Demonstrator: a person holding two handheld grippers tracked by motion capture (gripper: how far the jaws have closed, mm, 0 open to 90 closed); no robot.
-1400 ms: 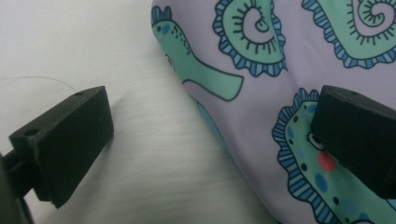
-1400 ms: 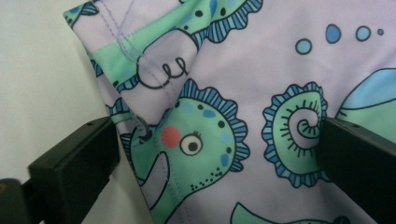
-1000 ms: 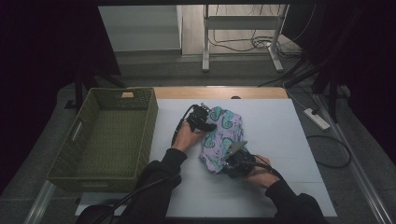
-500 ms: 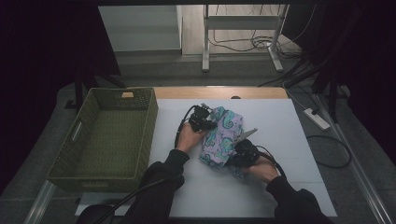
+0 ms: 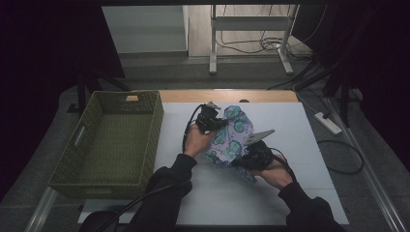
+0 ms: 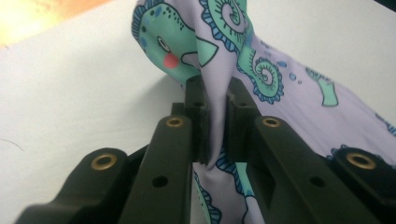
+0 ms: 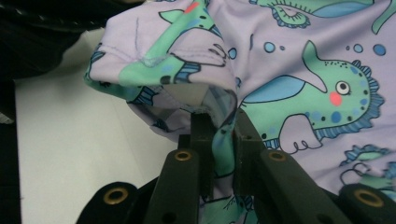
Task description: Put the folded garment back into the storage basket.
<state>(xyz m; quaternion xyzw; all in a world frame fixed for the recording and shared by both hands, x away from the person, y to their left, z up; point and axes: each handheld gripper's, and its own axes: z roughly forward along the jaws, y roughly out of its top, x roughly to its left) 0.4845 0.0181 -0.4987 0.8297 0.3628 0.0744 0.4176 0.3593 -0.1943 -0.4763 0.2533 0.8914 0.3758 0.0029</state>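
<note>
Pinching the dinosaur-print garment [image 5: 231, 137] at 2 points, the left gripper [image 6: 215, 122] and right gripper [image 7: 219, 140] hold it bunched above the white table [image 5: 290, 125]. Risk: each bite is thin, so pulling apart could slip the fabric free.

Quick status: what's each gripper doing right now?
Left gripper: closed on a fold of the patterned cloth.
Right gripper: closed on the same cloth's edge.
</note>
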